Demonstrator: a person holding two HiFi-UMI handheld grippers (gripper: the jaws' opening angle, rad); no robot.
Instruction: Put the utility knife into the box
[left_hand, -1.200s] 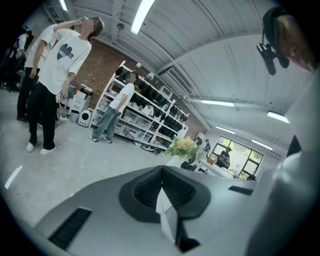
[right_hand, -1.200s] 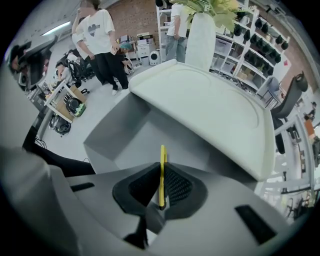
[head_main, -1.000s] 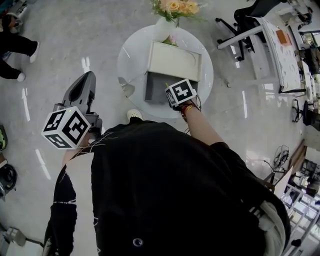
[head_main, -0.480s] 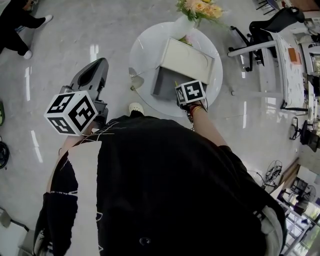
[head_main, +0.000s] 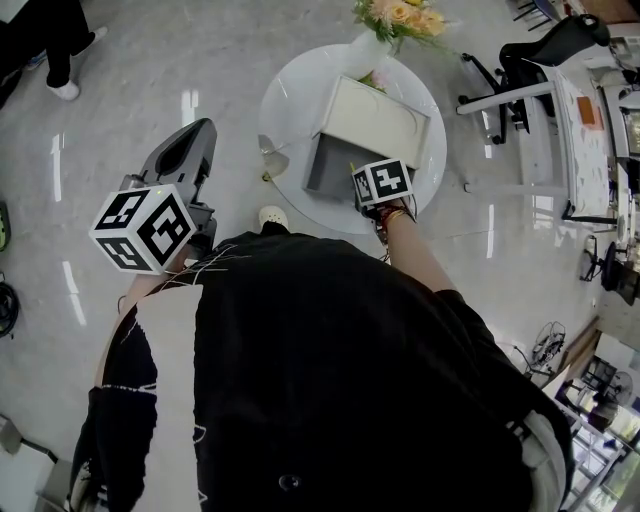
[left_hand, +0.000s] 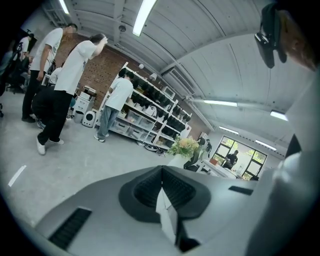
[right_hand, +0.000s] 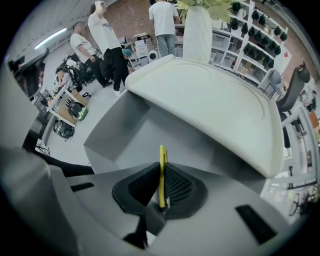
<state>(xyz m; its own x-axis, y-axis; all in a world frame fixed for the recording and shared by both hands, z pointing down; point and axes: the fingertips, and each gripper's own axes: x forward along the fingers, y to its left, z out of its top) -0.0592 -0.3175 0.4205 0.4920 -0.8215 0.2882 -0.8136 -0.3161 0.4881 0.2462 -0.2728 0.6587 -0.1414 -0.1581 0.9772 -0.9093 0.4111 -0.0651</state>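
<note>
Yellow slim utility knife stands edge-on, pinched in right tongs.

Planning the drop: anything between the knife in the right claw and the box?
Nothing visible. The utility knife sits in the right claw directly facing the open box; its lid is swung back.

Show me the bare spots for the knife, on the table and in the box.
The box floor, below the open lid: bare. Table: a free crescent left of the box, a narrower one right. Crowded at the far edge by the vase and near the right gripper with the knife.
</note>
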